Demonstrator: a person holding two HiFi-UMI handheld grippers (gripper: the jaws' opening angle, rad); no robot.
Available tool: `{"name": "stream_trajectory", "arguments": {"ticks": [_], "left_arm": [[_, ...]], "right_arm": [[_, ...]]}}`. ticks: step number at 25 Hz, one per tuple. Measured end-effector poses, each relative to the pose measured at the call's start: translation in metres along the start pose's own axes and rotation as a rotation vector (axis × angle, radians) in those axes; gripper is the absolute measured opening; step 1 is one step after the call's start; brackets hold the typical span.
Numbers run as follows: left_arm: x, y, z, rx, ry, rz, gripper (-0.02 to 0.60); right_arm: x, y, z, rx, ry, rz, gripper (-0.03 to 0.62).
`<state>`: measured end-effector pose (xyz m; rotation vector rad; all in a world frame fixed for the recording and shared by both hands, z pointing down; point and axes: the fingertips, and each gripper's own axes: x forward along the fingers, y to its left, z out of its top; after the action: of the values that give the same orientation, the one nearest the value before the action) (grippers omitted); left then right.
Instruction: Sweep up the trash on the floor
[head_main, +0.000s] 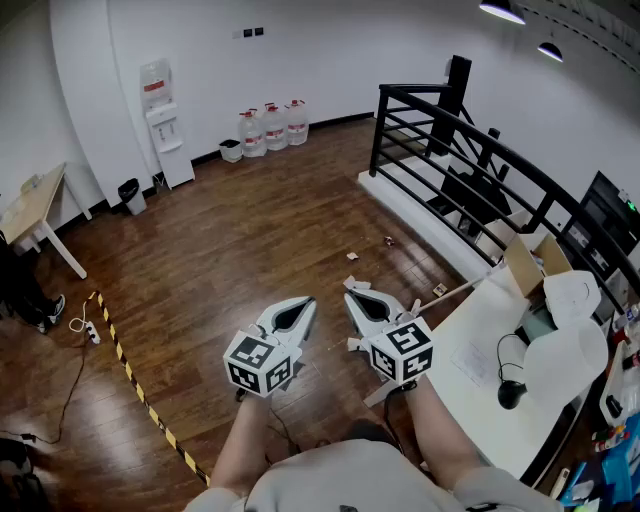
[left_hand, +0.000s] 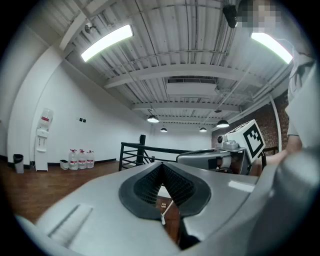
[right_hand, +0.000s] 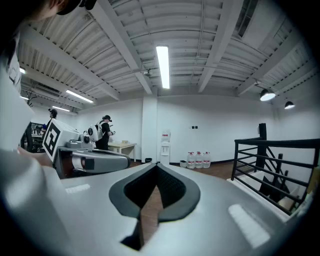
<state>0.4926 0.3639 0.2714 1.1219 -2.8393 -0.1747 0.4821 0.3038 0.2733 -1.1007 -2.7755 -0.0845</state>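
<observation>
Small scraps of trash (head_main: 352, 257) lie scattered on the brown wood floor (head_main: 240, 240), one more (head_main: 389, 240) nearer the railing step. My left gripper (head_main: 308, 300) and right gripper (head_main: 349, 291) are held side by side above the floor, pointing roughly level toward the scraps. Both are shut with nothing between the pads. In the left gripper view the closed jaws (left_hand: 162, 164) frame a scrap (left_hand: 163, 205) and a thin white stick (left_hand: 168, 209) on the floor. The right gripper view shows its shut tip (right_hand: 157, 164) with bare floor beyond.
A black railing (head_main: 480, 150) and a white step run along the right. A white desk (head_main: 490, 350) with papers, a box and a mouse stands close at right. At the far wall are a water dispenser (head_main: 165, 125), bottles (head_main: 270, 125) and a bin (head_main: 132, 195). Yellow-black tape (head_main: 130, 370) crosses the floor at left.
</observation>
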Motion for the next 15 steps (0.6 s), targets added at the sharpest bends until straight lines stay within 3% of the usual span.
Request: {"name": "stream_trajectory", "arguments": {"ticks": [8, 15], "left_arm": [[0.024, 0.038, -0.003, 0.006, 0.007, 0.003, 0.005], [0.077, 0.086, -0.012, -0.001, 0.049, -0.021, 0.005]], "right_arm": [[0.020, -0.051, -0.003, 0.020, 0.016, -0.088, 0.000], [0.077, -0.098, -0.012, 0.055, 0.027, -0.102, 0.000]]}}
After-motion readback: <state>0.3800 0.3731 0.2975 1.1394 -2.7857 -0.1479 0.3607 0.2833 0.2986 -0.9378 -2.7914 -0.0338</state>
